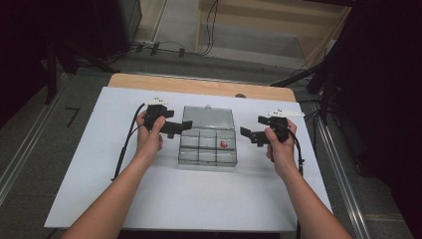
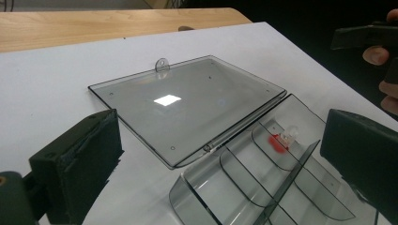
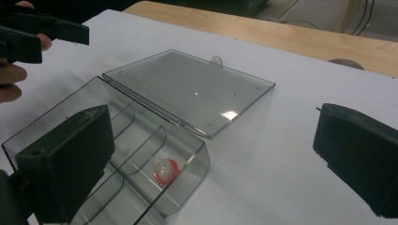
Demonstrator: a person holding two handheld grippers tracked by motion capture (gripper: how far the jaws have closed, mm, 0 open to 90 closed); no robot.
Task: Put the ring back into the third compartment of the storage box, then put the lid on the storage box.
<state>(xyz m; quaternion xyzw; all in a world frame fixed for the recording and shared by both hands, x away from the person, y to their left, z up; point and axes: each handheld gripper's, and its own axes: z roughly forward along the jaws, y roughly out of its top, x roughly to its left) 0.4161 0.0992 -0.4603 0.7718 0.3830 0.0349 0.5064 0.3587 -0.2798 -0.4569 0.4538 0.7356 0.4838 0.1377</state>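
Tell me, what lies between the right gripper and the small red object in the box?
In the high view, between the right gripper and the small red object lie bare white table cover and the clear organizer box's right wall.

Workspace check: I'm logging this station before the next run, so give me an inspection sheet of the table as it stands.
Surface: white sheet over a wooden table, flat.
Job's things: clear plastic box with dividers, its lid open and lying flat behind it; one small red piece in a right-hand compartment.
Clutter: nothing seen.
Grippers: left tongs open at the box's left edge; right tongs open, just right of the box, holding nothing.
Cables: one trails from each gripper; more lie on the floor beyond the table.
Surroundings: dark stands at both sides.
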